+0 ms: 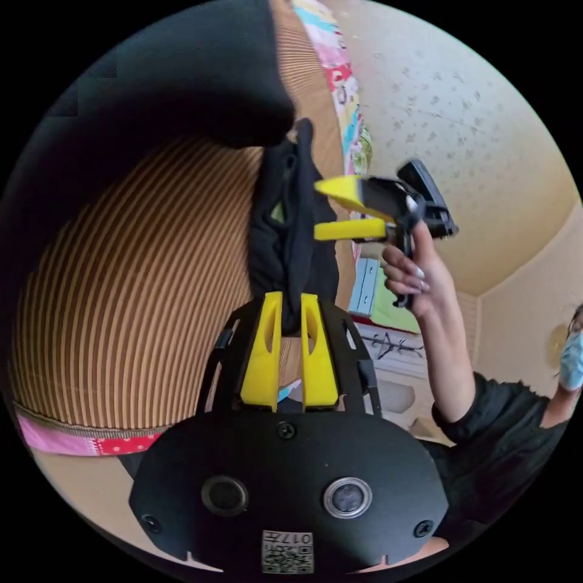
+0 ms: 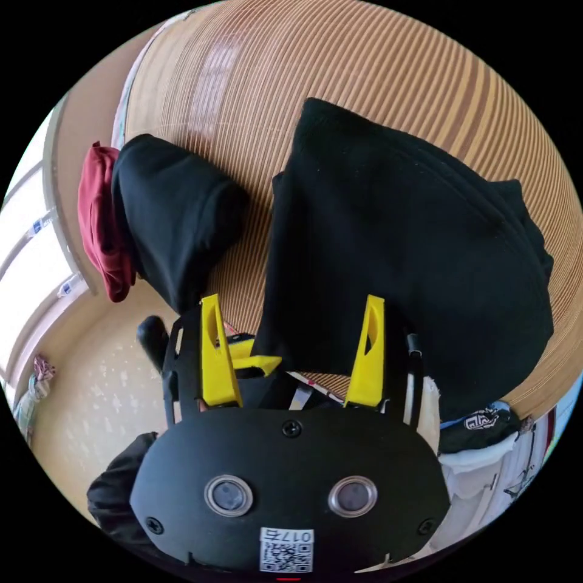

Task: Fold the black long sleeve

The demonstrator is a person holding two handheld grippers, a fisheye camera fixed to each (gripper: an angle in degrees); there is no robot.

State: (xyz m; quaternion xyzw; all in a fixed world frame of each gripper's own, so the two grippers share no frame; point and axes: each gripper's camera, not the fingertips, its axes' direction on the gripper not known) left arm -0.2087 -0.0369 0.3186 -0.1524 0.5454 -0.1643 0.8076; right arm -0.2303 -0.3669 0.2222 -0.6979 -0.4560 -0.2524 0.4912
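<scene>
Black long sleeve (image 1: 291, 243) fabric hangs bunched at the centre of my left gripper view, pinched between the near-closed yellow jaws of my left gripper (image 1: 291, 310). Behind it, a brown striped bedcover (image 1: 139, 291) fills the left half of the frame, edged by a pink patterned border (image 1: 67, 442) at lower left. To the right of centre I see my right gripper (image 1: 325, 209), jaws apart and gripping nothing, held by a hand (image 1: 413, 273). Cream speckled floor (image 1: 473, 139) spreads across the upper right.

In my right gripper view, the black long sleeve (image 2: 413, 255) lies folded on the striped bedcover (image 2: 364, 67) across the centre and right of the frame. My right gripper (image 2: 291, 322) stands wide open just below its edge, empty. A second black garment (image 2: 170, 218) sits at left, touching a red garment (image 2: 100, 225) beside it. A window (image 2: 30, 255) runs along the far left edge.
</scene>
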